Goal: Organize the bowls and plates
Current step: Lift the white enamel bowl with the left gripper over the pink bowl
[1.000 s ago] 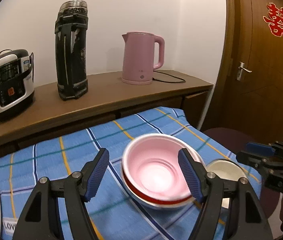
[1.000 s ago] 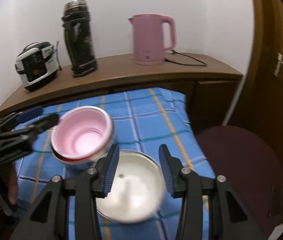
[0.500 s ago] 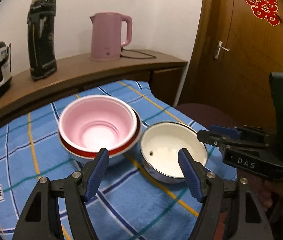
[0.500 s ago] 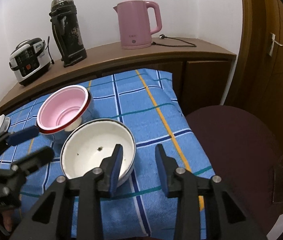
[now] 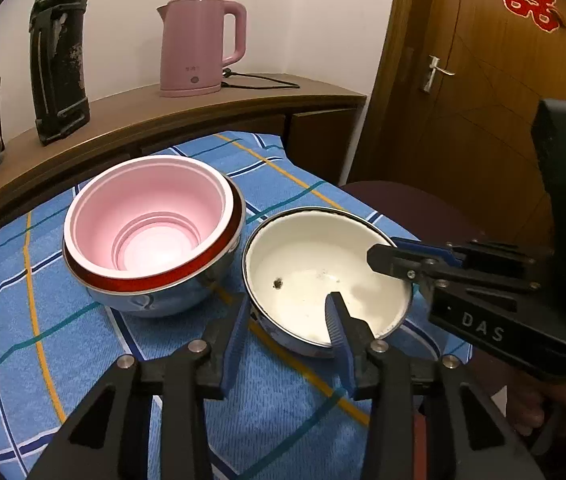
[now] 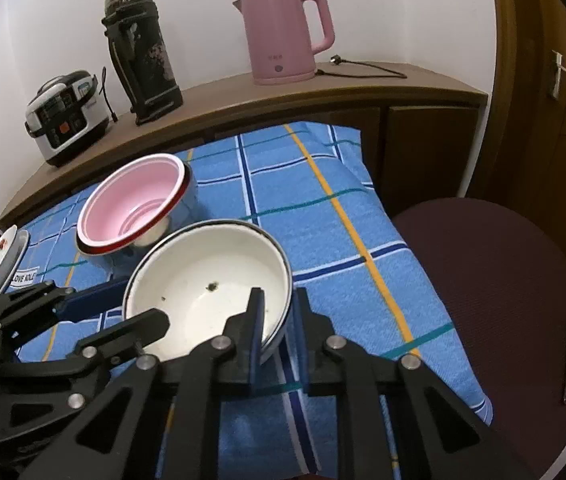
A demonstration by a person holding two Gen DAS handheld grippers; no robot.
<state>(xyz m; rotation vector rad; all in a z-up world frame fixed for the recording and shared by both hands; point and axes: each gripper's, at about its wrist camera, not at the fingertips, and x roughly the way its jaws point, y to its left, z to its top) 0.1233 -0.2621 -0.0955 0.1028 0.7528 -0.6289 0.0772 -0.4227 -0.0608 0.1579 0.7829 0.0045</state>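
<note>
A white enamel bowl (image 5: 323, 264) (image 6: 207, 276) sits on the blue checked tablecloth (image 5: 83, 340), right of a pink bowl (image 5: 151, 220) (image 6: 135, 204) nested in a red-rimmed steel bowl (image 5: 163, 296). My right gripper (image 6: 279, 296) (image 5: 379, 256) is shut on the white bowl's right rim, one finger inside and one outside. My left gripper (image 5: 289, 300) (image 6: 143, 302) straddles the bowl's left rim. Its jaws are closing with the bowl wall between them, and the pads do not press it.
A small flowered plate (image 6: 1, 256) lies at the table's left edge. A wooden sideboard (image 6: 243, 96) behind carries a pink kettle (image 6: 283, 36), a dark flask (image 6: 143, 52) and a rice cooker (image 6: 63, 116). A maroon chair seat (image 6: 495, 280) stands right of the table, by a wooden door (image 5: 483, 80).
My left gripper swung right from the pink bowl to the white bowl and narrowed its jaws over the rim. My right gripper sank and closed onto the white bowl's rim.
</note>
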